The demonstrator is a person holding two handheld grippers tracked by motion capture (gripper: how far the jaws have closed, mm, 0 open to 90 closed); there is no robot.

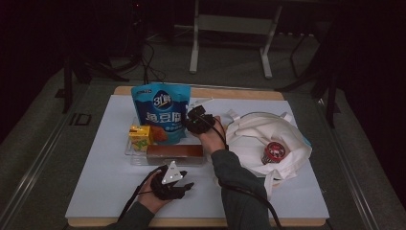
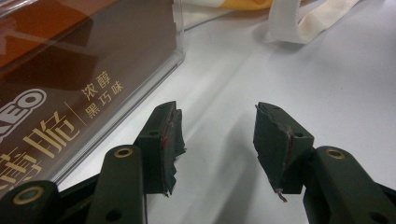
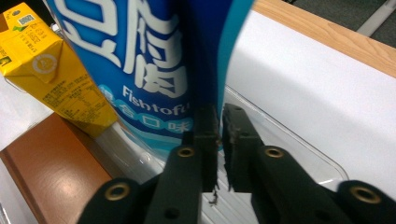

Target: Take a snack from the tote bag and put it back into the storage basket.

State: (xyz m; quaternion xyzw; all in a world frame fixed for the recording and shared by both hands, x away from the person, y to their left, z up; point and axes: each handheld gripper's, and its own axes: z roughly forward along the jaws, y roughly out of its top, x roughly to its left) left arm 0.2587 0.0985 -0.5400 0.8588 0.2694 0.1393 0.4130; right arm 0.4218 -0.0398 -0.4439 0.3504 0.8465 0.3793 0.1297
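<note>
Blue "Fishtofu" pouch (image 3: 154,60) stands at twelve o'clock of the right gripper (image 3: 219,135), jaws pinching its edge; left gripper (image 2: 217,140) gapes empty.

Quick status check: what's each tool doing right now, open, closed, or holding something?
Left tool: open, holding nothing, beside the brown snack box.
Right tool: closed on the edge of the blue fish tofu bag.

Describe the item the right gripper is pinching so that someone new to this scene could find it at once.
On the white table, look in the clear plastic tray left of the cream tote bag. The blue pouch stands upright at the tray's back, its side edge pinched by the right gripper. It is the tallest item, towering over the yellow carton and brown box.
</note>
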